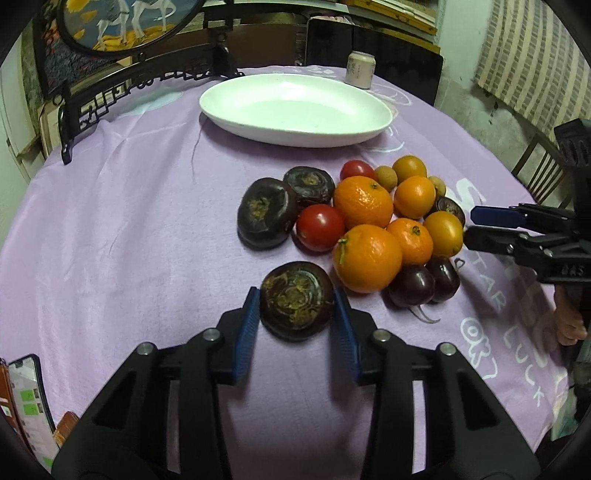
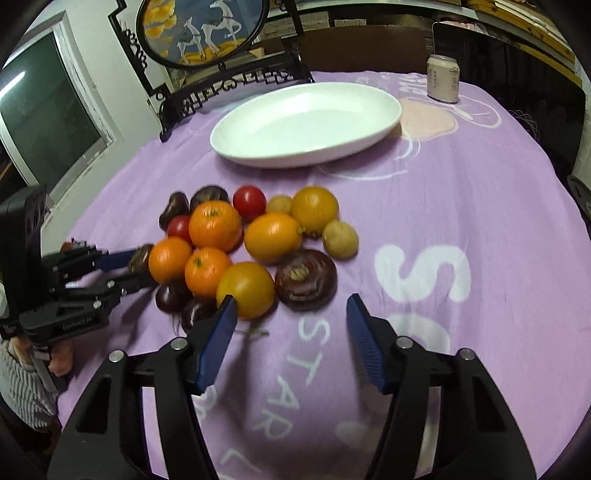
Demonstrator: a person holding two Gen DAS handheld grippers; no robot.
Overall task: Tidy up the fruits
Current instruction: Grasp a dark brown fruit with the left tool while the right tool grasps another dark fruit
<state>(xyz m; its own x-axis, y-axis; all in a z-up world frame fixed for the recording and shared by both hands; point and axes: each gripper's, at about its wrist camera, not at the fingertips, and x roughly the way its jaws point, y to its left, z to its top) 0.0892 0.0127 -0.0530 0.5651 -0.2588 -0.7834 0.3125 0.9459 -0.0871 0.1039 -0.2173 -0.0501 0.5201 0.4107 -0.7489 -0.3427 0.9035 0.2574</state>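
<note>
A dark brown flat round fruit [image 1: 295,301] lies on the purple cloth in the left wrist view. My left gripper [image 1: 295,295] is shut on it, a blue pad against each side. Beyond it lies a pile of oranges [image 1: 364,203], red tomatoes [image 1: 319,227], yellow fruits and dark purple ones. The white oval plate [image 1: 295,140] stands behind, with nothing in it. My right gripper [image 2: 290,301] is open and holds nothing. It hangs just in front of another dark flat fruit [image 2: 306,278], its left fingertip beside a yellow fruit [image 2: 245,290].
A pale drink can [image 2: 442,83] stands behind the plate. A black carved stand with a round picture [image 2: 203,29] borders the far left of the table. A phone [image 1: 26,398] lies at the near left edge. A wooden chair [image 1: 539,173] is at the right.
</note>
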